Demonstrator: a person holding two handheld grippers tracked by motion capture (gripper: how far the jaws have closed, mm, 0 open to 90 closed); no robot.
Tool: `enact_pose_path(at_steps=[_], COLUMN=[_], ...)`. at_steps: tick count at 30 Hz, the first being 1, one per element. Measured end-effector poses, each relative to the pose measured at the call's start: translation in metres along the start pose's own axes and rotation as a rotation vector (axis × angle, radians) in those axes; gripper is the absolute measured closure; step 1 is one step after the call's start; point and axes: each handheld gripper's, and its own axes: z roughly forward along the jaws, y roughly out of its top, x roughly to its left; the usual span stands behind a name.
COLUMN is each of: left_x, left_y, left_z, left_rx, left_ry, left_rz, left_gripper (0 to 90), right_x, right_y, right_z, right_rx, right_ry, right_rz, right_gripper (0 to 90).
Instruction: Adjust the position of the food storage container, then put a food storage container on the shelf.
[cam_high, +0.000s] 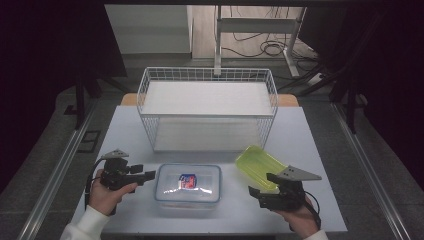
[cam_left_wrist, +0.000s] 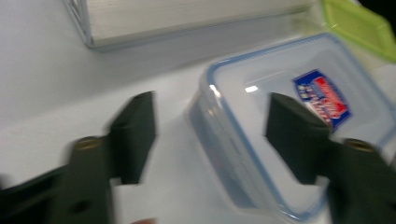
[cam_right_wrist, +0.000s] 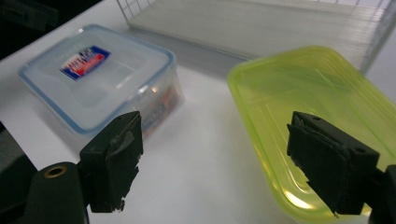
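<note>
Both grippers are low over the white table (cam_high: 310, 150) at the person's edge, each with its jaws spread wide and nothing between them. The left gripper (cam_high: 150, 175) sits just to the left of the clear lidded container (cam_high: 188, 188), jaws aimed at its near-left corner; in the left gripper view that container (cam_left_wrist: 289, 121) fills the space ahead, its blue-rimmed lid running under the right-hand jaw while the left-hand jaw hangs over bare tabletop. That view is smeared by motion blur, so whether a jaw tip actually touches the lid cannot be told. A red and blue label (cam_left_wrist: 329, 97) sits on the lid, just beyond the right-hand jaw. The right gripper (cam_high: 256, 192) hovers on the other side, with the yellow-green tray (cam_high: 256, 165) directly ahead and a little above it in the high view. In the right gripper view, the tray (cam_right_wrist: 317, 107) lies under and past the right-hand jaw, its near rim reaching between the two jaws, and the clear container (cam_right_wrist: 100, 77) lies off ahead of the left-hand jaw, apart from it, with bare table between. Beyond both tools, farther from the person, stands the white wire basket (cam_high: 207, 75), well clear of either gripper.
</note>
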Motion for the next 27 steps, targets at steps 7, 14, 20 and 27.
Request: enact_pose_path(at_steps=[7, 14, 20, 27], left_x=[-0.005, -0.008, -0.005, -0.004], left_y=[-0.003, -0.005, -0.011, -0.015], left_z=[-0.002, -0.005, -0.005, 0.003], left_rx=[0.011, 0.0, 0.005, 0.015], left_ry=[-0.086, -0.112, -0.119, -0.142], left_rz=[-0.029, -0.055, -0.088, -0.125], left_gripper=[17.0, 15.1, 14.8, 13.5], right_x=[0.008, 0.012, 0.015, 0.021], right_y=[0.01, 0.015, 0.018, 0.019], right_z=[0.013, 0.025, 0.037, 0.042], right_rx=[-0.007, 0.002, 0.01, 0.018], right_ry=[0.043, 0.082, 0.121, 0.146], right_rz=[0.032, 0.046, 0.066, 0.057], right_gripper=[18.1, 18.1, 18.1, 18.1])
